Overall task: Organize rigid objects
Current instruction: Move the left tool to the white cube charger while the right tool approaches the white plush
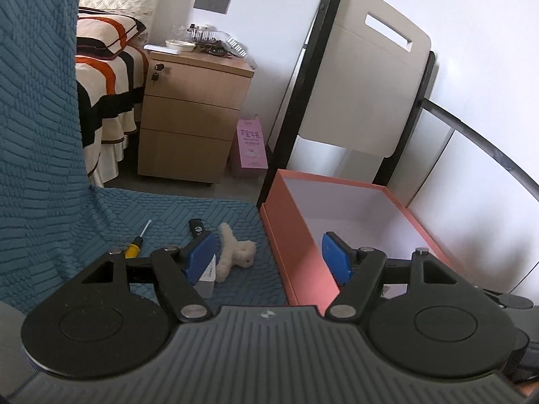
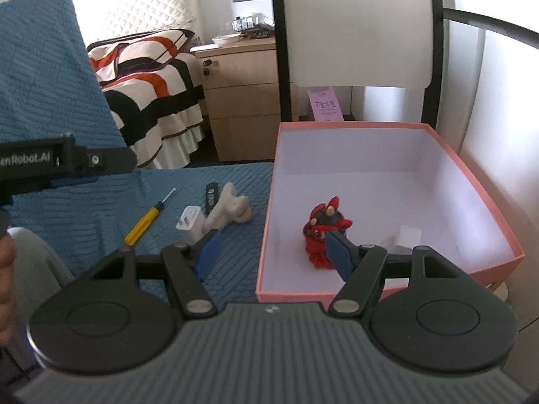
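A pink box [image 2: 478, 181] with a white inside stands on the blue cover; it also shows in the left wrist view [image 1: 286, 232]. Inside it lie a red-and-black plush toy [image 2: 321, 232] and a small white block [image 2: 408, 237]. On the cover left of the box lie a yellow screwdriver [image 2: 143, 221], a white charger [image 2: 190, 224], a black stick-shaped device [image 2: 211, 195] and a cream plush toy [image 2: 229, 212]. My left gripper [image 1: 269, 256] is open and empty, straddling the box's left wall. My right gripper [image 2: 271, 249] is open and empty over the box's near left corner.
A blue textured cover [image 2: 47, 101] drapes the seat and backrest. A striped bed [image 2: 151, 77], a wooden drawer cabinet [image 2: 242, 101], a folded white chair [image 1: 363, 84] and a purple carton [image 1: 249, 148] stand behind. Part of the left gripper's body [image 2: 60, 158] shows at left.
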Motion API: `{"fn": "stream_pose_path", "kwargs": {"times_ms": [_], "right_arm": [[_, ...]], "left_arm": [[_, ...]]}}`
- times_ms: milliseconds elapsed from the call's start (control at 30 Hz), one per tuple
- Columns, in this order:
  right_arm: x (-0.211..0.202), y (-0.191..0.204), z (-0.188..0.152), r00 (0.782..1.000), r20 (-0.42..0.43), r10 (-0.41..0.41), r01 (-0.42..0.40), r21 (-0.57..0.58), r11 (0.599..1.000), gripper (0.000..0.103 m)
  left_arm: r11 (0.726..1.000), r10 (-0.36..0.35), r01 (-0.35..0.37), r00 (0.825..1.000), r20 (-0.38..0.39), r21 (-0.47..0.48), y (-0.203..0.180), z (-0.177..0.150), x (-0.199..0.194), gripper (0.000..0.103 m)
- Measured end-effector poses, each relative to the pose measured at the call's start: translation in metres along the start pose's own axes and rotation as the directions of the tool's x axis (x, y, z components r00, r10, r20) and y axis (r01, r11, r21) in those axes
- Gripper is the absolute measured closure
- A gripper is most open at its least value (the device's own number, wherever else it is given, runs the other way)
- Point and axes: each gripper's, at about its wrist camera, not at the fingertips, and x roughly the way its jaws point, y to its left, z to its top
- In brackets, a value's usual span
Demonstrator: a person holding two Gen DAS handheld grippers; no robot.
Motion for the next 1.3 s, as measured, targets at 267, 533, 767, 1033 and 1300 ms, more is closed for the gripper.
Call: {"fn": "stream_pose_path", "kwargs": {"times_ms": [267, 533, 767, 1033, 1300], "right_arm": [[0.007, 0.013, -0.006, 1.000, -0.028, 0.010, -0.011, -0.019, 1.000, 0.033], [0.022, 0.022, 0.004, 0.998, -0.052, 0.023, -0.024, -0.018, 1.000, 0.033], [0.041, 0.028, 0.016, 0.998, -0.048, 0.027, -0.029, -0.033, 0.999, 0.033], [0.081, 0.023, 0.037, 0.997, -0.052, 0.058, -0.060, -0.034, 0.998, 0.034], [0.126, 0.033, 0.059, 0.991, -0.068, 0.120, -0.125, -0.074, 0.989, 0.037]], "left_arm": [[0.999, 0.039, -0.039, 0.999, 0.002, -0.032, 0.023, -0.005, -0.001, 0.028], [0.996, 0.061, -0.062, 0.998, -0.027, -0.061, 0.051, -0.020, 0.019, 0.028], [0.995, 0.058, -0.062, 0.997, -0.050, -0.079, 0.063, -0.028, 0.040, 0.028], [0.988, 0.041, -0.061, 0.989, -0.140, -0.143, 0.077, -0.039, 0.081, 0.028], [0.976, 0.001, -0.042, 0.982, -0.187, -0.212, 0.088, -0.051, 0.120, 0.028]]}}
